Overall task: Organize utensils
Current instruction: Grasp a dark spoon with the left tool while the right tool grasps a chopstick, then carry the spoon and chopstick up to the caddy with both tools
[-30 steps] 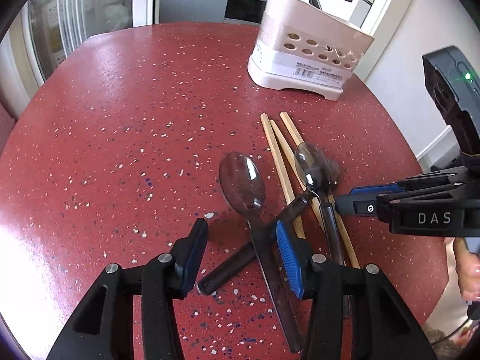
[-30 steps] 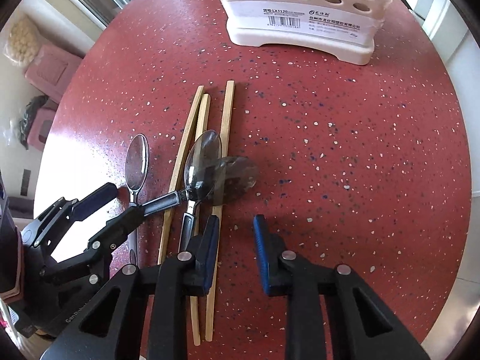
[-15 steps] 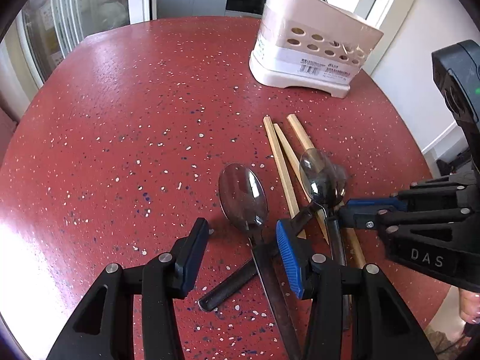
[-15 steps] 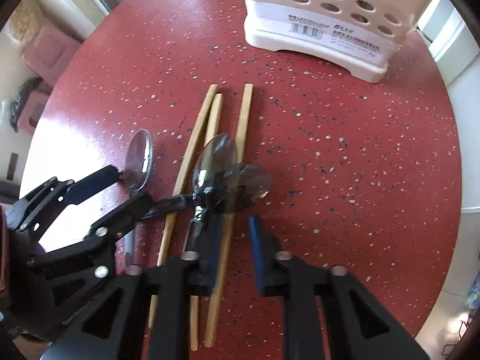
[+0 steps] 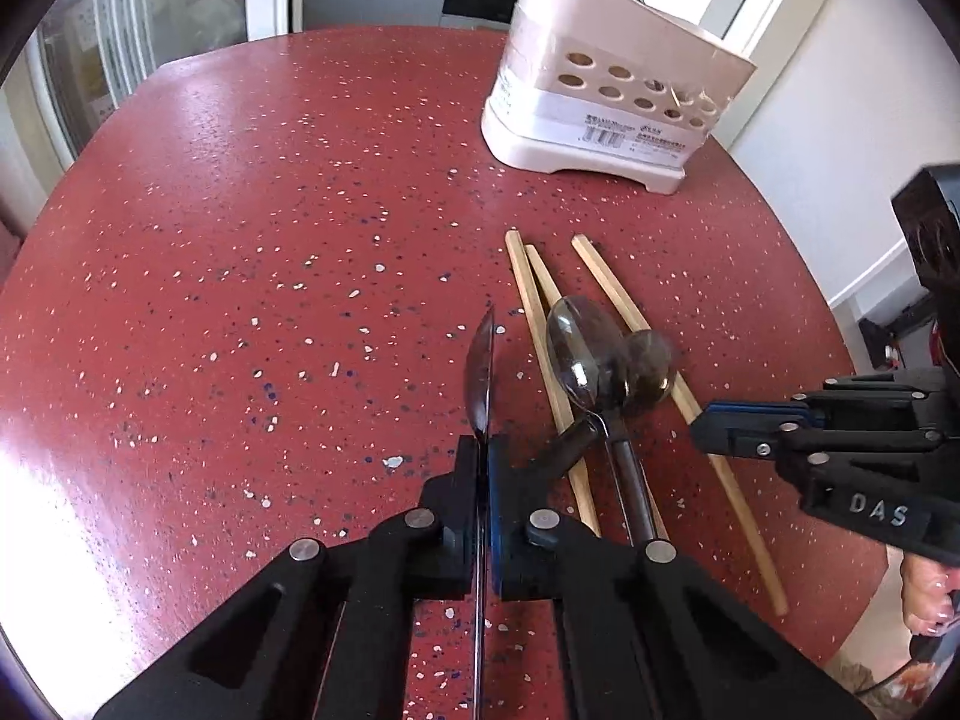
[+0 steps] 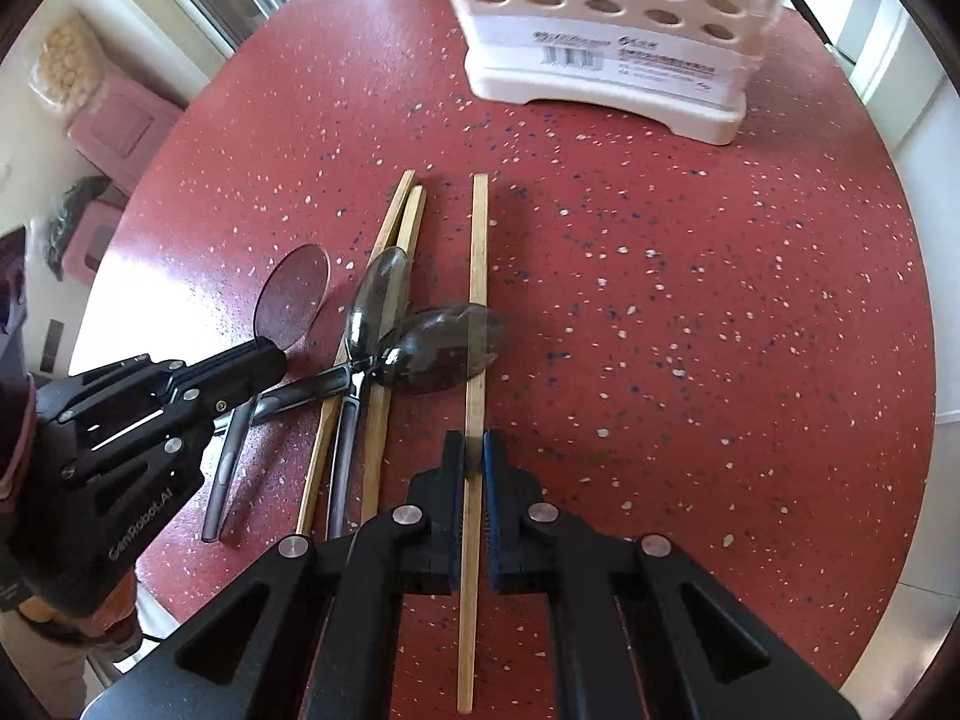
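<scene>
My left gripper (image 5: 480, 450) has its jaws closing on the neck of a metal spoon (image 5: 480, 372), pads pressed to it, so the bowl stands on edge. From the right wrist view that spoon (image 6: 294, 300) sticks out of the left gripper (image 6: 270, 360). My right gripper (image 6: 474, 450) is shut on a wooden chopstick (image 6: 478, 252) lying lengthwise between its pads. Two more chopsticks (image 6: 408, 222) lie just left of it. Across them lie a shiny spoon (image 6: 378, 300) and a dark spoon (image 6: 444, 354), crossing at their necks.
A pale perforated utensil caddy (image 5: 600, 114) stands at the far side of the round red speckled table (image 5: 270, 240), with utensils sticking out of it. The table's edge curves close on the right. A person's hand (image 5: 924, 588) shows at the lower right.
Both grippers went from open to shut: the left on the spoon, turning its bowl on edge, the right on the rightmost chopstick, which now lies apart from the other two.
</scene>
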A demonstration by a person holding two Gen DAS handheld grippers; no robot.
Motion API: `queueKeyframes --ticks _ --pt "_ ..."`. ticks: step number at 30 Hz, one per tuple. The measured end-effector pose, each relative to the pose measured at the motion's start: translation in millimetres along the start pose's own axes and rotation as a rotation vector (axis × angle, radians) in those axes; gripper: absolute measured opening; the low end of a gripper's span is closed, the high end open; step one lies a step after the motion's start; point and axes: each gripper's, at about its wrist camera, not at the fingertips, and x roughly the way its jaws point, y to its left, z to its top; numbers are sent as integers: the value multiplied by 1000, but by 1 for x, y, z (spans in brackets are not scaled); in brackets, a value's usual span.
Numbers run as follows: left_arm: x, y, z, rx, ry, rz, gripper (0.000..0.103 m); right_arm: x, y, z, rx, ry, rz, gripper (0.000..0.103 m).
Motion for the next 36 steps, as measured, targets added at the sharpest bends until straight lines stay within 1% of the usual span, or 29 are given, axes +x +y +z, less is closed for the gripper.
queueKeyframes --ticks 3,6,10,13,15,16,17,18,19,21,24,26,27,28,30,32,35,36 --pt "-8 4 -4 -27 -39 -6 32 -8 -11 -6 15 -35 34 6" --pt "-19 4 -7 -34 -85 -2 32 -17 -23 -11 31 -73 75 6" --pt "-33 2 -3 -37 -145 -4 32 -34 -52 -29 45 -107 116 6" --pt "-40 -2 -1 -25 -163 -1 32 -35 -64 -34 32 -81 87 6" --pt "-44 -5 1 -18 -171 -3 32 -30 -63 -34 8 -50 41 6" --pt "-45 -7 1 -15 -172 -2 32 -25 -56 -32 -7 -28 14 7" --pt "-44 -7 2 -13 -172 -2 32 -24 -56 -31 -12 -16 2 7" --pt "-44 -8 2 -10 -173 -1 32 -22 -56 -28 -18 -5 -18 9" --pt "-44 -9 2 -8 -174 -1 32 -22 -55 -25 -22 1 -30 19" --pt "-43 -10 2 -7 -173 -4 32 -20 -51 -17 -33 14 -65 30" --pt "-44 -9 3 -10 -182 -4 32 -13 -47 -6 -49 36 -125 30" --pt "-47 -8 1 -13 -188 -4 32 -10 -42 -1 -80 71 -175 30" --pt "-48 -8 2 -13 -194 -3 32 -9 -38 1 -101 89 -202 29" --pt "-50 -8 2 -13 -201 -1 32 -9 -35 2 -115 97 -207 20" --pt "-55 -8 3 -19 -219 -1 32 -10 -35 0 -116 109 -206 6" --pt "-60 -8 3 -25 -235 -7 32 -12 -37 -1 -110 86 -197 6" --pt "-69 -10 7 -22 -267 -6 32 -29 -53 -10 -70 10 -133 6" --pt "-72 -12 9 -16 -281 0 32 -40 -61 -15 -50 -28 -94 6"
